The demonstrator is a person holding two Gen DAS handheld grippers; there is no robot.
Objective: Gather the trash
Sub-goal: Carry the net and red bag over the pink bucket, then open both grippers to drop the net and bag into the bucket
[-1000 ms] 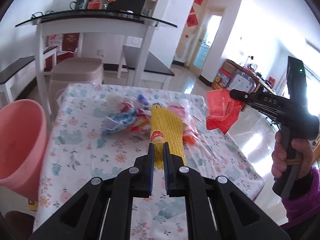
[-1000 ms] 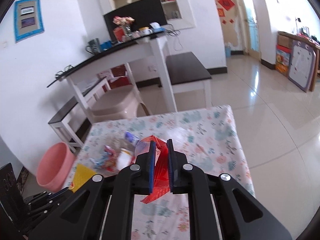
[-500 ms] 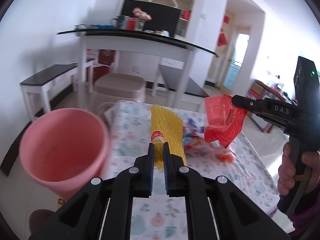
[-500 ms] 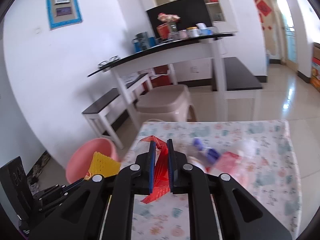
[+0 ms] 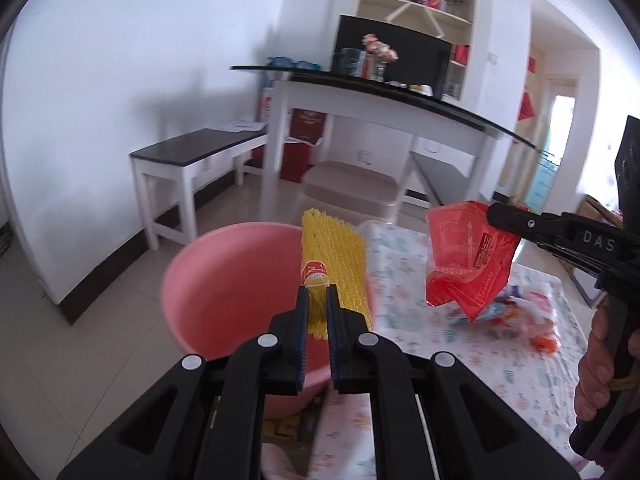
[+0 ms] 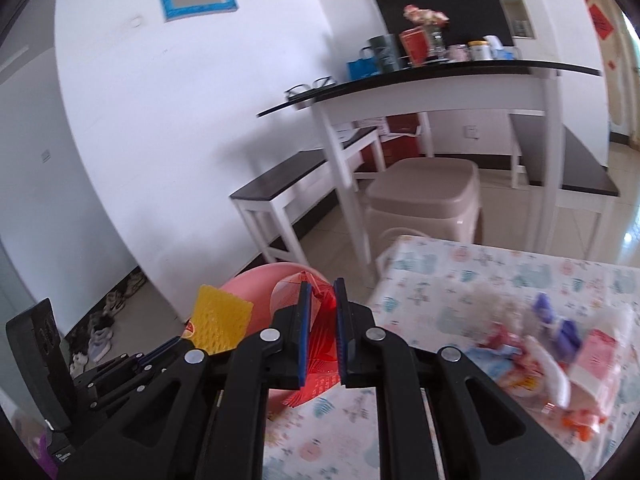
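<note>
My left gripper [image 5: 316, 296] is shut on a yellow foam net sleeve [image 5: 334, 256] and holds it over the right rim of the pink bin [image 5: 228, 280]. My right gripper [image 6: 320, 292] is shut on a red plastic bag [image 6: 320, 352]; in the left wrist view the bag [image 5: 466, 256] hangs above the table's left end, right of the bin. The sleeve [image 6: 220, 318] and bin [image 6: 260, 280] also show in the right wrist view. A pile of wrappers [image 6: 552, 352] lies on the floral tablecloth [image 6: 460, 276].
A beige stool [image 5: 352, 188] stands behind the table. A white desk with a black top [image 5: 384, 92] and a low bench [image 5: 192, 156] stand along the wall. Shoes [image 6: 104, 332] lie on the floor at the left.
Both grippers have swung left from over the table toward the pink bin, carrying the yellow sleeve and the red bag. The bin now sits right under the left gripper.
</note>
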